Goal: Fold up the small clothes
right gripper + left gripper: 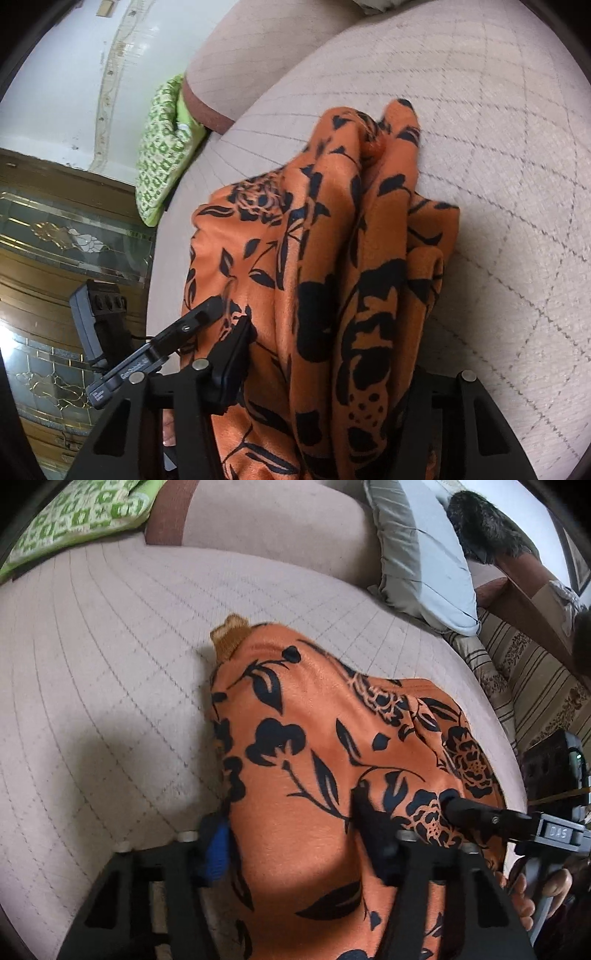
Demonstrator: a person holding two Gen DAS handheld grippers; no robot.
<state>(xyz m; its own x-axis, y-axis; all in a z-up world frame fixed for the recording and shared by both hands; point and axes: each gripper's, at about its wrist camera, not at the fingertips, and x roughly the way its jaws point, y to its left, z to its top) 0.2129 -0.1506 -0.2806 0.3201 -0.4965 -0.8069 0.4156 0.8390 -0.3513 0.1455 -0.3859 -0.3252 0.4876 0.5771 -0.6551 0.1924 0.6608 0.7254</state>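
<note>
We see the biggest risk in the orange floral garment (306, 760) itself: it lies bunched on the quilted sofa seat (110, 672), and because its soft, fleecy cloth drapes and slides, a pull from either side may drag hidden layers along and leave the fold crooked or undo it. Its near part hangs toward the seat edge, so we judge it could slip off if released carelessly.

The left tool (291, 845) straddles the near part of the garment, its jaws about half apart with cloth between them. We cannot tell whether the pads press on the cloth, so a lift now might catch one layer only or none. The right tool (328, 384) also has folds running between its jaws; there too we cannot tell if they pinch. It comes in close beside the left tool, and the two could knock or snag the same pleat.

The seat is pale, matte, stitched in a diamond grid, and fairly grippy by our judgement. The garment is orange with black leaves and flowers, thick and rumpled into long ridges. A small ribbed mustard cuff (231, 635) sticks out at its far end and could tuck under unnoticed.
</note>
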